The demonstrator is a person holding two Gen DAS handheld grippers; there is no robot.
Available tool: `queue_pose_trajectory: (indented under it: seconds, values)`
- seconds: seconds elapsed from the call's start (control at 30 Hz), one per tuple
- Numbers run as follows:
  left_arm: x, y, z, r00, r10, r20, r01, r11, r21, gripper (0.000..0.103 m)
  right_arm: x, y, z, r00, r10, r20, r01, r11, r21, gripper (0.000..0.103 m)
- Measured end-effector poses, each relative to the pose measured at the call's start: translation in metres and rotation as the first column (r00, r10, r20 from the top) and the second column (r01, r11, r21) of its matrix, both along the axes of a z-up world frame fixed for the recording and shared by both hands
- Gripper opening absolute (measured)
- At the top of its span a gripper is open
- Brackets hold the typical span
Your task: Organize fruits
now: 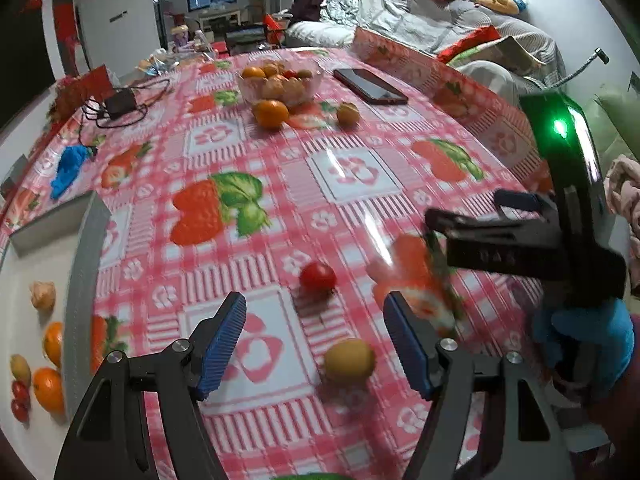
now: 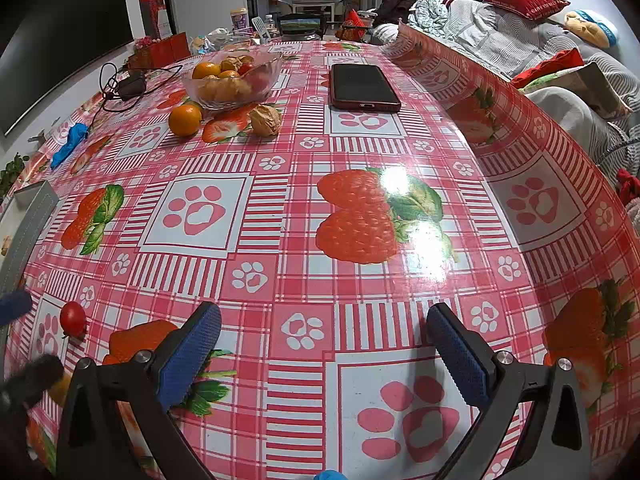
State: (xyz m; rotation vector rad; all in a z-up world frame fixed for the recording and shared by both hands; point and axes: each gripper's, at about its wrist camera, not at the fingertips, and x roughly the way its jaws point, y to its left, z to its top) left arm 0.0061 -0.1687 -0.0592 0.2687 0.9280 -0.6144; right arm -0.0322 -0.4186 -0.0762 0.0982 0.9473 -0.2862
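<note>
Left claw (image 1: pixel 314 344), spread wide and holding nothing, frames a yellow fruit (image 1: pixel 349 360) with a cherry tomato (image 1: pixel 317 277) just beyond on the counter (image 1: pixel 280 200), probably lining up a pick. Right claw (image 2: pixel 324 354), equally wide and empty, hovers over bare cloth. Only the left view shows sorted fruit in the white tray (image 1: pixel 80 240); the right view shows the fruit bowl (image 2: pixel 232 80) more sharply.

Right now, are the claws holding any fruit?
No. The left claw is open above the small yellow round fruit, not gripping it. The right claw is open over bare tablecloth.
</note>
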Motion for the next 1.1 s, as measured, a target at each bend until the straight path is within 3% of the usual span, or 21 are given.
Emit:
queue_pose_trajectory:
  seconds: [0.17, 0.23, 0.33, 0.47, 0.73, 1.1]
  values:
    - [-0.009, -0.012, -0.01, 1.0, -0.012, -0.01, 0.012, 0.999, 0.048, 0.073, 0.0, 0.0, 0.0, 1.0, 0.0, 0.0, 0.0, 1.0, 0.0, 0.103]
    - [-0.009, -0.014, -0.015, 1.0, -0.003, -0.02, 0.004, 0.998, 0.068, 0.059, 0.0, 0.0, 0.0, 1.0, 0.0, 0.001, 0.0, 1.0, 0.0, 0.103]
    - [-0.01, -0.012, -0.016, 1.0, 0.008, -0.028, -0.007, 0.999, 0.052, 0.051, 0.0, 0.0, 0.0, 1.0, 0.0, 0.001, 0.0, 1.0, 0.0, 0.103]
    - [-0.009, -0.012, -0.015, 1.0, 0.0, -0.029, 0.001, 0.999, 0.053, 0.031, 0.0, 0.0, 0.0, 1.0, -0.001, 0.001, 0.001, 1.0, -0.001, 0.103]
    - [-0.007, -0.003, -0.013, 0.999, 0.028, -0.04, -0.026, 0.998, 0.048, 0.031, 0.0, 0.0, 0.0, 1.0, -0.001, 0.001, 0.001, 1.0, -0.001, 0.103]
    - [0.002, 0.057, -0.014, 0.985, 0.167, -0.046, -0.164, 0.984, 0.065, 0.031, 0.0, 0.001, 0.0, 1.0, -0.002, 0.001, 0.002, 1.0, -0.003, 0.103]
